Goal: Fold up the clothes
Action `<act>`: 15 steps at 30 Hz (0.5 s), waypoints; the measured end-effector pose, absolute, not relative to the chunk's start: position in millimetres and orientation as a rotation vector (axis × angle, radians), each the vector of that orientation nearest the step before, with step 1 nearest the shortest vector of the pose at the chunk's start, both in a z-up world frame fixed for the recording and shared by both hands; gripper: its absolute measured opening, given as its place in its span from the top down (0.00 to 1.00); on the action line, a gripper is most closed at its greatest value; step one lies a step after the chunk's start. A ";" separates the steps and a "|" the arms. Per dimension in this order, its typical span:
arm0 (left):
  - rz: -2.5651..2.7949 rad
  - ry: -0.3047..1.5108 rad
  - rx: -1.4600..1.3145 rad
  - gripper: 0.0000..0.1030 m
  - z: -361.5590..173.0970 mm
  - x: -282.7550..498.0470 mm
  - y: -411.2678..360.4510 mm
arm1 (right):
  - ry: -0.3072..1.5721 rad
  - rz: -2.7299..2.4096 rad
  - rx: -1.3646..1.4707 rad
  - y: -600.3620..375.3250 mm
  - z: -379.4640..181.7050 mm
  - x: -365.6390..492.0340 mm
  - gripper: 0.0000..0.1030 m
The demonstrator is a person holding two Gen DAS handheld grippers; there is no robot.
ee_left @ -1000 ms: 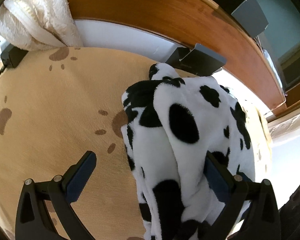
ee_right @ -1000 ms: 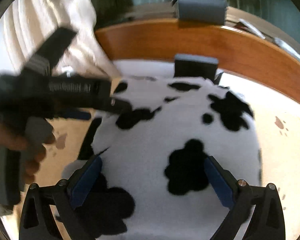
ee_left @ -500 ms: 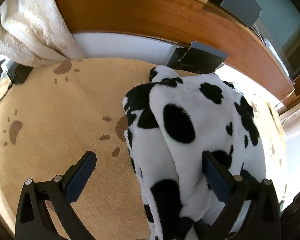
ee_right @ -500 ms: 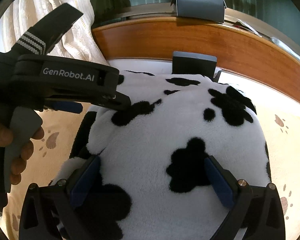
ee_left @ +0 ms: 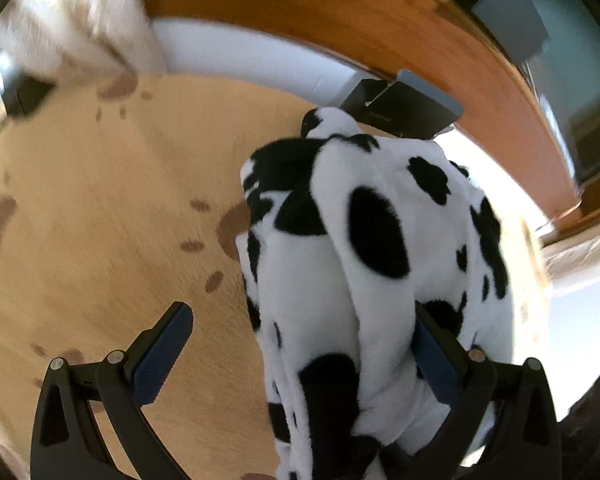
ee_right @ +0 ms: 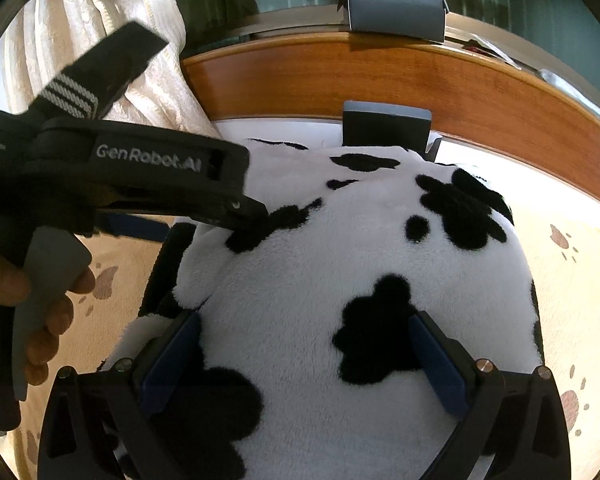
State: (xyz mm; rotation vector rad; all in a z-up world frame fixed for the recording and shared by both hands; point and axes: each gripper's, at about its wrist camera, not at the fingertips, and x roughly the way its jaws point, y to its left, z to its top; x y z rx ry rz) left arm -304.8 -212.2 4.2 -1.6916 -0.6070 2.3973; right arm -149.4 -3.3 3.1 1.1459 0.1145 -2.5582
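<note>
— Well, we note the garment (ee_right: pixel 364 280): fluffy white fleece with black cow patches, bunched in a mound on the tan paw-print sheet (ee_left: pixel 100 200), near the wooden board (ee_right: pixel 380 76).
— Tools?
— We see the left gripper (ee_left: pixel 300 344) spread wide, one finger (ee_left: pixel 436 356) against the fleece; the right gripper (ee_right: pixel 300 356) gapes around the mound, clamping nothing.
— Any writing?
— We read "GenRobot.AI" on the left tool's body.
</note>
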 end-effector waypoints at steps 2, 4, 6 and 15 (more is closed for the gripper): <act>2.389 -0.675 -1.666 0.00 4.9 -300.5 -219.7 | 0.118 -2.531 1.178 -2.0 7.9 -151.5 0.00; 2.429 -0.694 -1.610 0.00 11.9 -294.8 -224.7 | 0.100 -2.505 1.200 3.9 19.1 -150.1 0.00; 2.452 -0.711 -1.577 0.00 16.7 -291.6 -227.6 | 0.072 -2.529 1.178 14.7 28.0 -142.4 0.00; 2.329 -0.914 -1.567 0.00 -3.6 -292.7 -236.1 | 0.004 -2.579 1.197 48.2 33.0 -125.5 0.00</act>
